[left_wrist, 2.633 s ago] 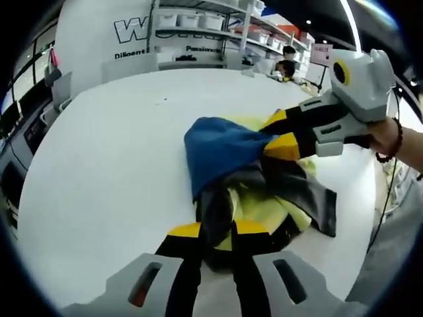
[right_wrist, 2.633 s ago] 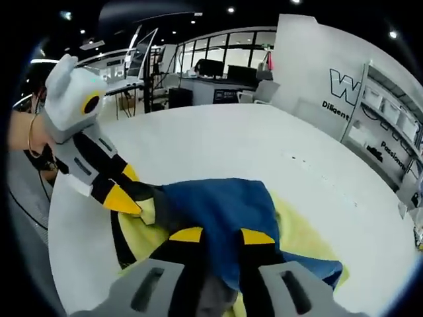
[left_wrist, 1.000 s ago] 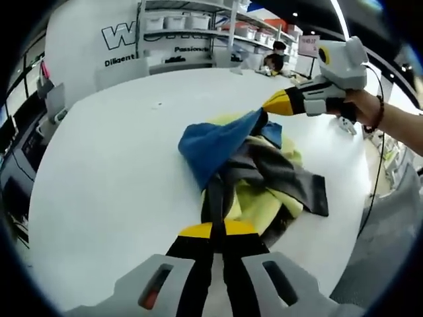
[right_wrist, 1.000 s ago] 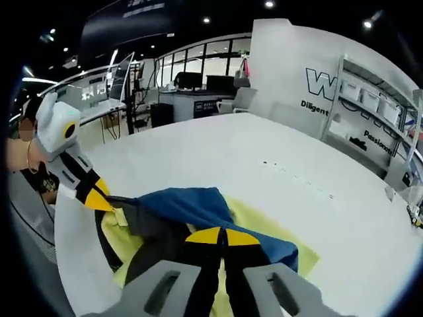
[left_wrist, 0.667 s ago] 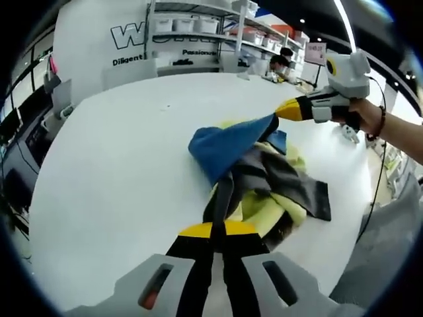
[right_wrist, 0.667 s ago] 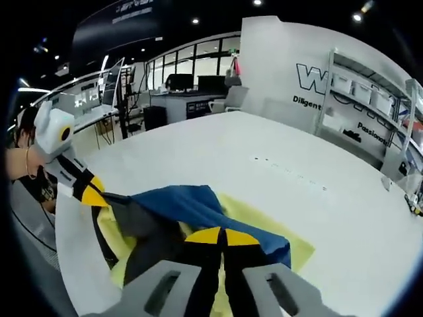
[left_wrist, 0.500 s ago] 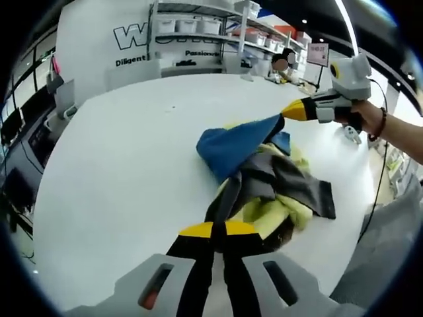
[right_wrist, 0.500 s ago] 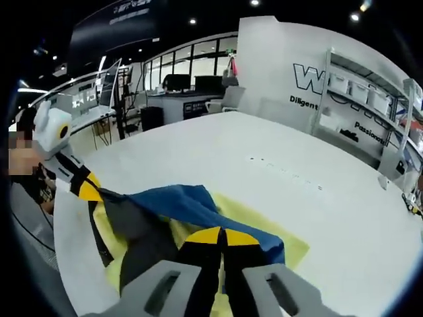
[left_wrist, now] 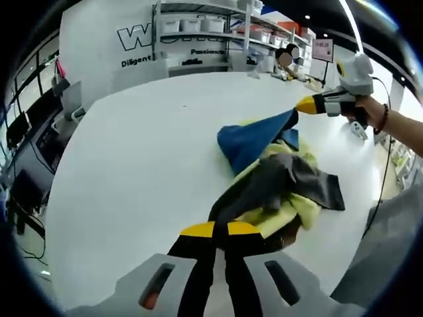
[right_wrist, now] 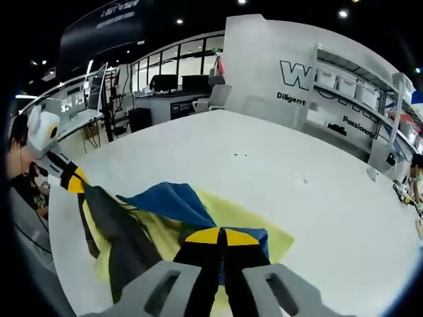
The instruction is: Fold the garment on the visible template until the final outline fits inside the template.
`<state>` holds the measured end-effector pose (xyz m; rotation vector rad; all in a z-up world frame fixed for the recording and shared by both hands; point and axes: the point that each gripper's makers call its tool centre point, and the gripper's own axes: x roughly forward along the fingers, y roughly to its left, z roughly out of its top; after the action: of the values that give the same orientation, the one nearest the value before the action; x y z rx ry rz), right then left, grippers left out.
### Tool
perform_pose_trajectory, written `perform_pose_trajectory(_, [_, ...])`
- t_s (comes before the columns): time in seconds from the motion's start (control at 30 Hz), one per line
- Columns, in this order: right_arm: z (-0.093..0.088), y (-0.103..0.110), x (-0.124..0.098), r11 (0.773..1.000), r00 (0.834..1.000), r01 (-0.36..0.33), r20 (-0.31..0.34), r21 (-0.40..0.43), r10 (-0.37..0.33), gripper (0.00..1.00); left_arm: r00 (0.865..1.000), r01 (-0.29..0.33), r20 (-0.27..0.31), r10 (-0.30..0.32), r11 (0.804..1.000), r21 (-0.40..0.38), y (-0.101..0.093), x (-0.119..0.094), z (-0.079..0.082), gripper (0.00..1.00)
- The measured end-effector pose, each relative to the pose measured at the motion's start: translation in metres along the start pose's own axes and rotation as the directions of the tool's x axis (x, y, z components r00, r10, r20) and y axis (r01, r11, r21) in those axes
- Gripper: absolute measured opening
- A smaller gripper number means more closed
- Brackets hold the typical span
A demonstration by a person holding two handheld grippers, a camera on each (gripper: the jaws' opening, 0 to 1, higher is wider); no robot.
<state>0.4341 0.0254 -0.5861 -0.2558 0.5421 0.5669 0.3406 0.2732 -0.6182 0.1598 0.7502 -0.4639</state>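
In the left gripper view we see the white table (left_wrist: 132, 152) on the left. Bottom centre, the left gripper (left_wrist: 221, 230) has its jaws pinched together on the garment (left_wrist: 277, 178), at its grey end. The garment's a blue, grey & yellow heap stretched between both tools, lying over the yellow template (right_wrist: 264, 241). Upper right, the right gripper (left_wrist: 305, 105) is closed on the blue corner, w/ a hand (left_wrist: 369, 113) behind it.
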Motion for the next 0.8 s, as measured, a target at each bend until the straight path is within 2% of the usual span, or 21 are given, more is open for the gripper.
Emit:
perform_pose_trajectory(0.03, [0.000,-0.005,-0.002,1.000,1.000,0.015,0.002,0.006,-0.015,0.00,1.000,-0.004,0.003,0.004,1.000,0.001,0.002,-0.002,0.001,0.05])
perform_pose_trajectory(0.07, [-0.002,-0.019,-0.005,0.997,0.997,0.075,-0.010,-0.025,-0.076,0.00,1.000,-0.022,-0.011,0.022,1.000,0.009,0.006,-0.003,-0.001,0.05])
perform_pose_trajectory(0.1, [-0.002,-0.025,-0.008,0.996,0.996,0.090,-0.009,-0.018,-0.090,0.00,0.997,-0.058,-0.043,0.061,0.997,0.049,0.014,-0.007,-0.007,0.05])
perform_pose_trajectory(0.13, [0.001,-0.027,-0.011,0.996,0.998,0.061,0.019,0.066,-0.063,0.00,0.994,-0.087,-0.065,0.091,0.994,0.069,0.021,-0.010,-0.011,0.05])
perform_pose_trajectory(0.17, [0.003,-0.031,-0.015,0.990,0.998,0.052,0.038,0.129,-0.057,0.00,0.997,-0.065,-0.043,0.067,0.997,0.037,0.019,-0.011,-0.008,0.05])
perform_pose_trajectory(0.23, [0.002,-0.041,-0.022,0.991,0.997,0.056,0.039,0.124,-0.061,0.00,0.999,0.001,0.051,0.002,0.998,-0.056,0.012,-0.016,0.006,0.05])
perform_pose_trajectory(0.3, [0.003,-0.038,-0.023,0.988,0.997,0.047,0.054,0.149,-0.056,0.00,0.999,0.002,0.048,0.001,0.998,-0.068,0.014,-0.017,0.006,0.05])
perform_pose_trajectory(0.33, [0.003,-0.031,-0.022,0.990,0.998,0.015,0.060,0.140,-0.024,0.00,0.999,-0.009,0.036,0.011,0.999,-0.047,0.016,-0.016,0.005,0.05])
perform_pose_trajectory(0.43, [0.000,-0.022,-0.019,0.995,0.999,0.006,0.045,0.105,-0.011,0.00,0.999,-0.035,0.006,0.035,0.999,0.017,0.015,-0.012,0.003,0.05])
perform_pose_trajectory(0.63, [-0.001,-0.012,-0.017,0.997,0.999,-0.013,0.037,0.077,0.011,0.00,0.999,-0.039,0.003,0.039,0.999,0.022,0.013,-0.010,0.003,0.05])
perform_pose_trajectory(0.73, [-0.001,0.001,-0.013,0.998,0.999,-0.043,0.034,0.054,0.041,0.00,0.999,-0.040,0.004,0.040,0.999,0.013,0.015,-0.010,0.003,0.05])
perform_pose_trajectory(0.8, [0.005,0.022,-0.008,0.991,0.993,-0.111,0.057,0.077,0.107,0.00,0.999,-0.035,0.001,0.035,0.999,0.007,0.013,-0.012,0.000,0.05])
